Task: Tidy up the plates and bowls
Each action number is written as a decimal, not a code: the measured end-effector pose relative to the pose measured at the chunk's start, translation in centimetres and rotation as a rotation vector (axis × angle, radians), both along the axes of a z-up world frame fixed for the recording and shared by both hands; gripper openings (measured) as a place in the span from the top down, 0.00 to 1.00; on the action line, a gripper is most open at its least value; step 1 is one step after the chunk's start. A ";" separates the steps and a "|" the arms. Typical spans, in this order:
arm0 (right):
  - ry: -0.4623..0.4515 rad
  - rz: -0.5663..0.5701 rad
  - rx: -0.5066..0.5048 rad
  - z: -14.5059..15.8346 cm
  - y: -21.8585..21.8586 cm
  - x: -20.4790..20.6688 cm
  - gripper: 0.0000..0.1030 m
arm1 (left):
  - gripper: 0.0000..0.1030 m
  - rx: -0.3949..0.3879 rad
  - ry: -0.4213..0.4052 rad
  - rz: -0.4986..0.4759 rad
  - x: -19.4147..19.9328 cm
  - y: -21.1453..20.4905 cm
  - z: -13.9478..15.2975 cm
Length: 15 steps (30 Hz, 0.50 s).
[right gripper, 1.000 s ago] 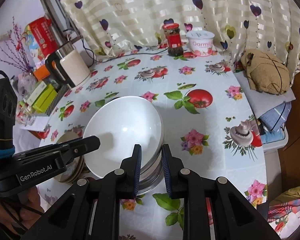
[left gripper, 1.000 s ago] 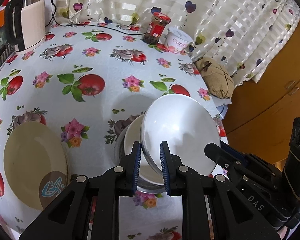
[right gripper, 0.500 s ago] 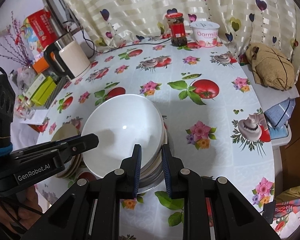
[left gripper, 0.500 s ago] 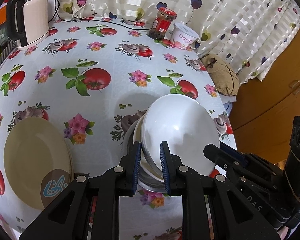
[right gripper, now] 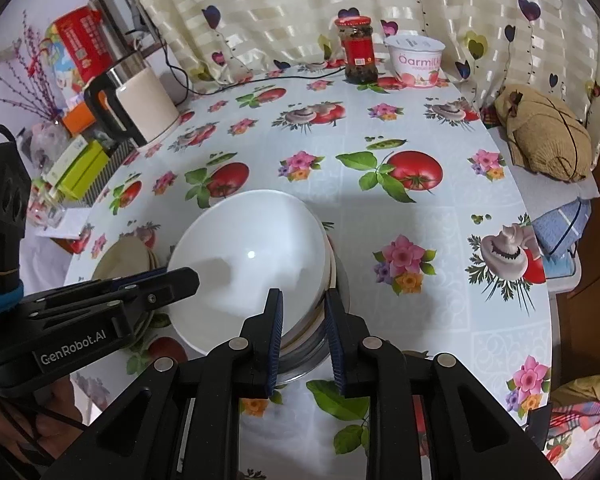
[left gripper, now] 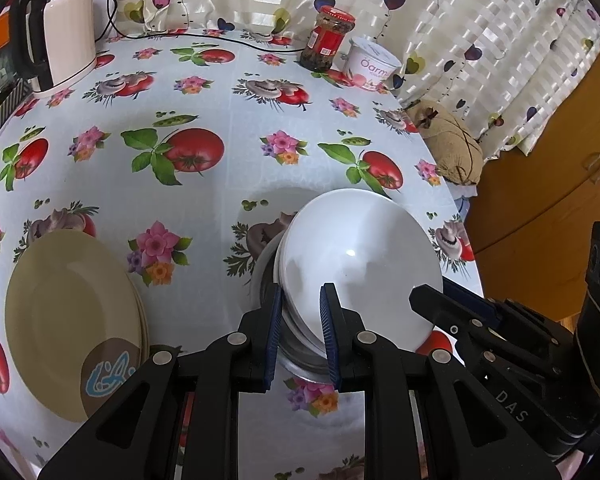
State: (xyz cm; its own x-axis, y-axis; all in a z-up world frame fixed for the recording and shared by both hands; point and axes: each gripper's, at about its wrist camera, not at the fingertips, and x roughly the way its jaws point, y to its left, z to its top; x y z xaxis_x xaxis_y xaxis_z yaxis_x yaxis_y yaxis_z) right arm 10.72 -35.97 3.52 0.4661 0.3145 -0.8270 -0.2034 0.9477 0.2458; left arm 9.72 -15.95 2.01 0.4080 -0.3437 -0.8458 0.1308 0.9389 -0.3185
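Note:
A white bowl (left gripper: 356,248) (right gripper: 248,248) rests on top of a stack of bowls inside a metal bowl (left gripper: 300,364) at the table's near edge. My left gripper (left gripper: 300,312) is shut on the bowl's near-left rim. My right gripper (right gripper: 302,312) grips the opposite rim; its jaws are just opening, with the rim still touching both pads. Each gripper's black fingertip shows in the other's view, the right one at the bowl's right edge (left gripper: 424,296). A stack of beige plates (left gripper: 68,320) (right gripper: 120,256) lies to the left of the bowls.
An electric kettle (left gripper: 60,40) stands at the back left with its cable trailing along the curtain. A red-lidded jar (left gripper: 328,40) and a yogurt tub (left gripper: 372,64) stand at the back. A brown bundle (left gripper: 452,148) lies off the table's right edge, beside a wooden cabinet (left gripper: 560,200).
The white bowl, tilted above the stack a second ago, has come down and now sits nested on it. Both grippers stayed on its rim.

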 end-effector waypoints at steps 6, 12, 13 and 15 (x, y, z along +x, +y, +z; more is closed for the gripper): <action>0.001 0.001 0.003 0.0 -0.1 0.0 0.78 | 0.80 -0.004 -0.011 -0.006 0.0 0.1 0.1; -0.007 -0.003 0.004 0.1 -0.1 0.0 0.78 | 0.80 -0.003 -0.047 -0.007 -0.2 0.2 0.6; -0.011 -0.004 0.006 0.2 0.0 0.0 0.78 | 0.80 -0.005 -0.053 -0.007 -0.2 0.2 0.8; -0.019 -0.008 0.009 0.5 -0.1 -0.1 0.78 | 0.80 -0.007 -0.065 -0.007 -0.3 0.3 0.9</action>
State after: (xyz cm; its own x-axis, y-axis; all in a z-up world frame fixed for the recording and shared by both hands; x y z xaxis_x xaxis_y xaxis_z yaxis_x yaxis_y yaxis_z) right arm 10.65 -36.10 3.98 0.4840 0.3181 -0.8152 -0.2001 0.9472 0.2508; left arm 9.43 -15.68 2.96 0.4593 -0.3524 -0.8154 0.1582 0.9357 -0.3152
